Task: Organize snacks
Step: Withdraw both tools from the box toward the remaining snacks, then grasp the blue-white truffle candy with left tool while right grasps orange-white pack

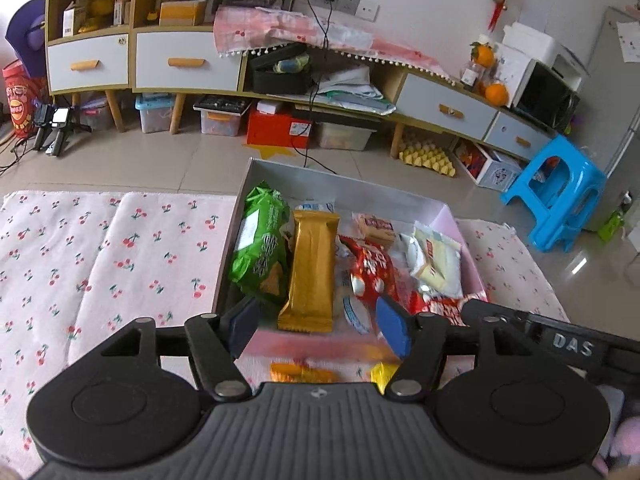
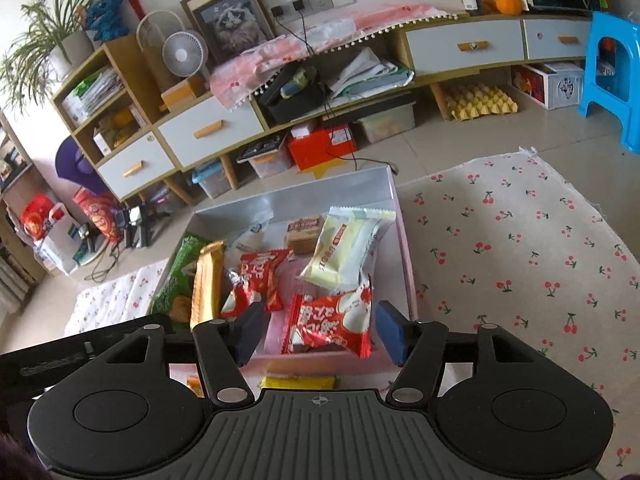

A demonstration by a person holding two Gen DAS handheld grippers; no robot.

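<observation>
A pink box with silvery inner walls (image 1: 352, 188) stands on the cherry-print mat and holds several snacks. In the left wrist view a green packet (image 1: 262, 248), a gold bar (image 1: 312, 268), a red packet (image 1: 372, 272) and a pale yellow packet (image 1: 436, 264) lie in it. My left gripper (image 1: 318, 322) hovers open over the box's near edge. The gold bar's near end shows between its blue pads, untouched. In the right wrist view my right gripper (image 2: 320, 330) is open around a red-and-white packet (image 2: 328, 324) that rests inside the box wall (image 2: 404, 240).
Loose yellow and orange wrappers (image 1: 300, 374) (image 2: 298, 382) lie on the mat just in front of the box. Beyond it is tiled floor, then a low cabinet (image 1: 188, 64) with storage bins underneath. A blue stool (image 1: 560, 196) stands to the right.
</observation>
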